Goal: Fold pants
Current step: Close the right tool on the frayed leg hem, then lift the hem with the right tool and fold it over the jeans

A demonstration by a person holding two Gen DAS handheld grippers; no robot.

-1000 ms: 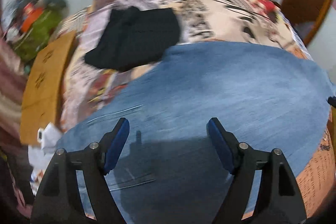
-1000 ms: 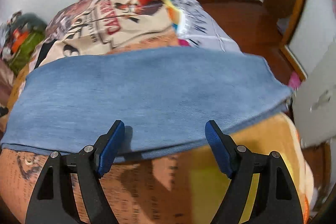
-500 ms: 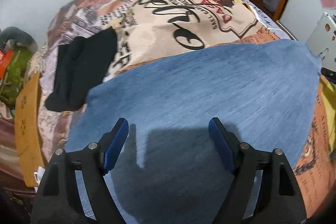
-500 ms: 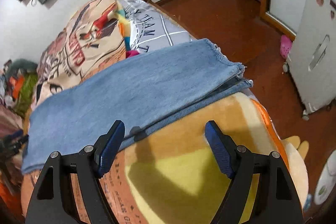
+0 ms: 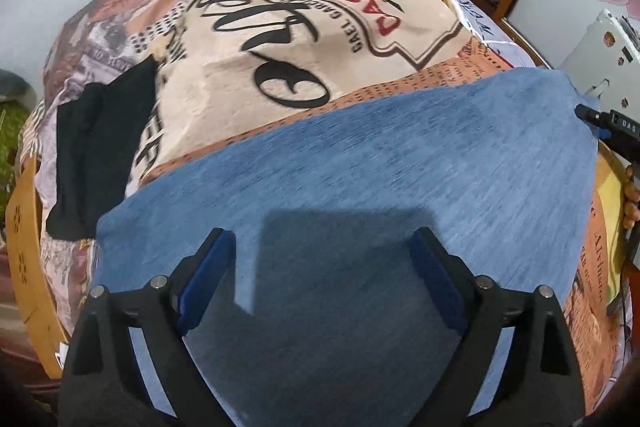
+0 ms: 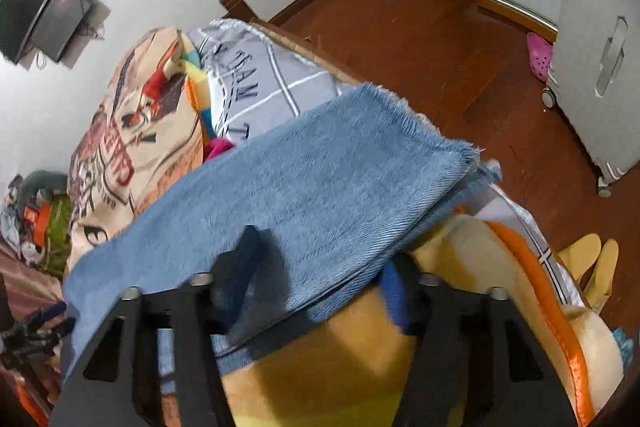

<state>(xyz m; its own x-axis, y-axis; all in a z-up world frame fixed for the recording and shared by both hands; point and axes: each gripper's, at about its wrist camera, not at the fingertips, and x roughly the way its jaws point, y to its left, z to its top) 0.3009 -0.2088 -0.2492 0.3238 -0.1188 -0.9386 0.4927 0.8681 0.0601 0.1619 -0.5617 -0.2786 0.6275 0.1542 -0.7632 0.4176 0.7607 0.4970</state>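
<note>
Blue denim pants (image 5: 380, 179) lie folded lengthwise across the printed bedspread (image 5: 280, 7). My left gripper (image 5: 322, 275) is open and empty, hovering over the pants near one end. In the right wrist view the pants (image 6: 300, 179) end in frayed hems at the bed's edge. My right gripper (image 6: 320, 267) is open, with the near edge of the pants between its fingers; the right finger is partly under the fabric. The right gripper also shows at the right edge of the left wrist view (image 5: 608, 127).
A black folded garment (image 5: 96, 143) lies on the bed at the left. A grey pillow (image 6: 264, 87) sits beyond the hems. Wooden floor (image 6: 420, 27), a white suitcase (image 6: 600, 47) and a pink shoe (image 6: 538, 55) lie to the right.
The left gripper has swung right along the pants. The right gripper has moved forward toward the hem end, its fingers now straddling the pants' near edge. Both stay open.
</note>
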